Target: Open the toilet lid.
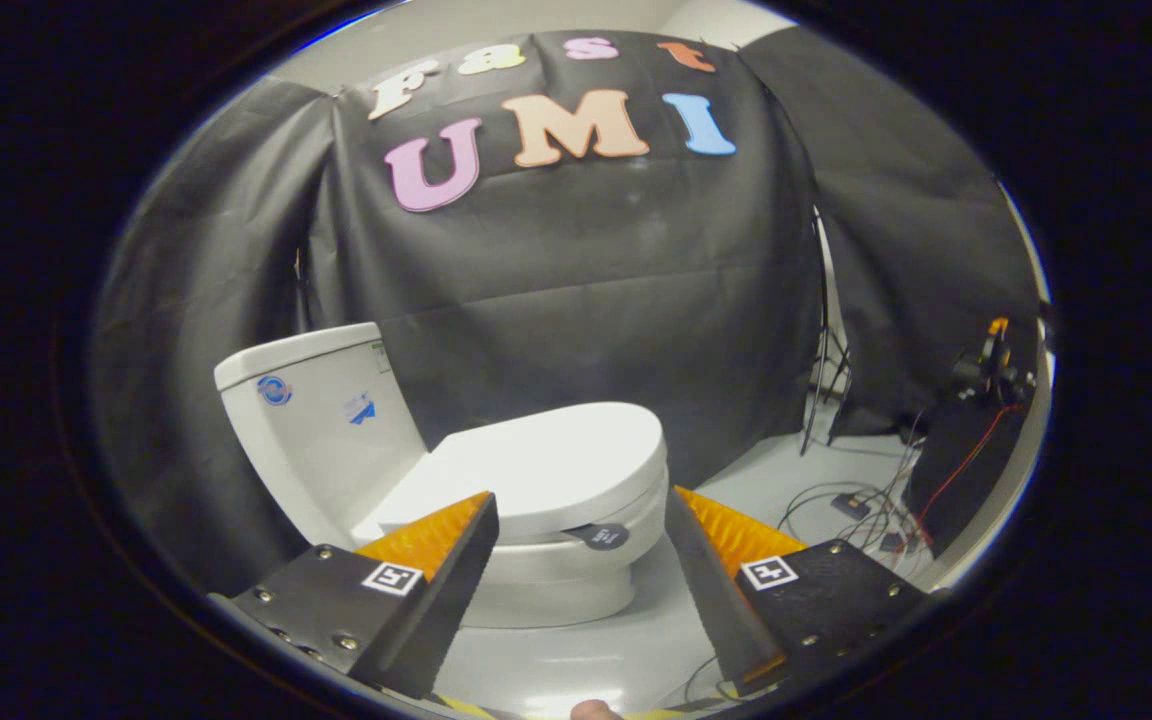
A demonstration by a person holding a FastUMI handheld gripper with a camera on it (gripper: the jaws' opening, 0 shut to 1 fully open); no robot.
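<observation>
A white toilet stands on the pale floor just ahead of me. Its lid lies flat and closed over the seat, and the white tank rises behind it against the black cloth. A small dark round tab sits under the lid's front rim. My gripper is open, its two fingers spread wide with the lid's front edge showing between them. The fingers hover close to the lid rim and touch nothing that I can see.
Black cloth walls close off the back and both sides. Loose cables and small boxes lie on the floor beyond the right finger, next to a dark stand with red wires. Bare pale floor lies below the toilet bowl.
</observation>
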